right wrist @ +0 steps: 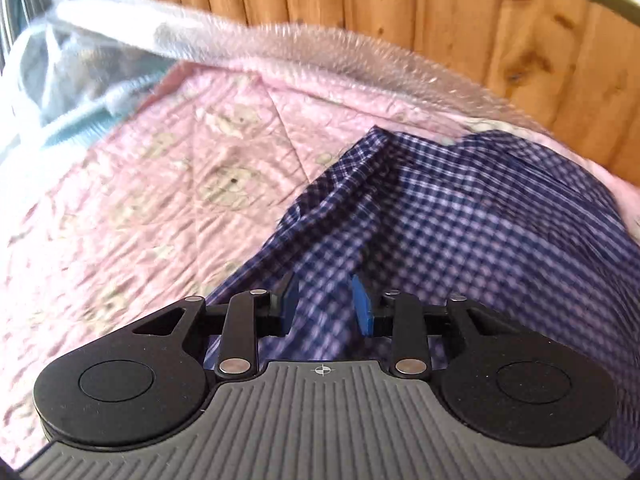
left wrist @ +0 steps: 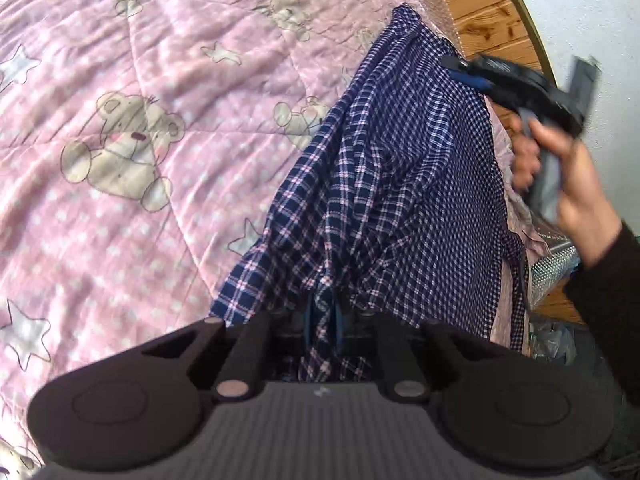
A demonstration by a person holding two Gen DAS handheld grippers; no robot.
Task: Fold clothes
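Note:
A navy, white and pink checked garment [left wrist: 400, 184] lies bunched on a pink quilt, lifted at its near end. My left gripper [left wrist: 320, 324] is shut on a fold of that cloth, which hangs between its blue pads. In the left wrist view my right gripper [left wrist: 460, 68] sits at the garment's far right edge, held by a person's hand [left wrist: 576, 192]. Seen from the right wrist, the right gripper [right wrist: 326, 306] is open. Its blue pads stand apart just above the checked garment [right wrist: 460, 220], and no cloth is pressed between them.
The pink quilt with bears and stars [left wrist: 140, 160] covers the bed [right wrist: 140, 200]. A wooden panel wall [right wrist: 400, 0] runs along the far side, with bubble wrap [right wrist: 280, 44] along the bed's edge. Clear plastic bags [right wrist: 60, 64] lie at the far left.

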